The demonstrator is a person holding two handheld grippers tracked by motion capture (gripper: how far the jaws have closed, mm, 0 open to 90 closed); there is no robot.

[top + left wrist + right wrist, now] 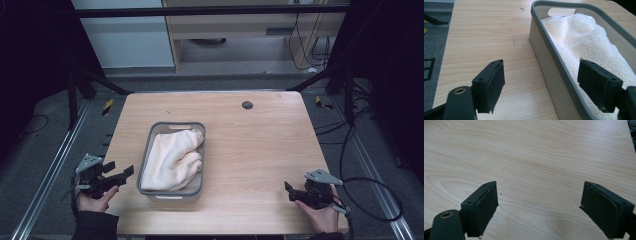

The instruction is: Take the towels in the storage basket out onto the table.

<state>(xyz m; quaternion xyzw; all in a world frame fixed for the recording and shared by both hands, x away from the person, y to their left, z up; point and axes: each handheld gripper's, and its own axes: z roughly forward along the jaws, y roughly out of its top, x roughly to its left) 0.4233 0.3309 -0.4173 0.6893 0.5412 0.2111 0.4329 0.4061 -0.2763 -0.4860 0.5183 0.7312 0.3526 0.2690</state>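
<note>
A grey plastic basket (145, 160) stands left of the table's middle, with a cream towel (172, 159) bunched inside it. My left gripper (120, 172) is held at the table's left front edge, open, just left of the basket. In the left gripper view the basket's grey rim (554, 53) runs between the two jaws, and the towel (584, 37) lies beyond the right jaw. My right gripper (290, 192) hovers open over bare wood near the front right corner. The right gripper (539, 205) has nothing between its jaws.
The wooden table (260, 145) has a small dark round cap (247, 105) near its far edge. Black frame legs, cables and grey floor surround the table. A cable loops on the floor at the right (370, 200).
</note>
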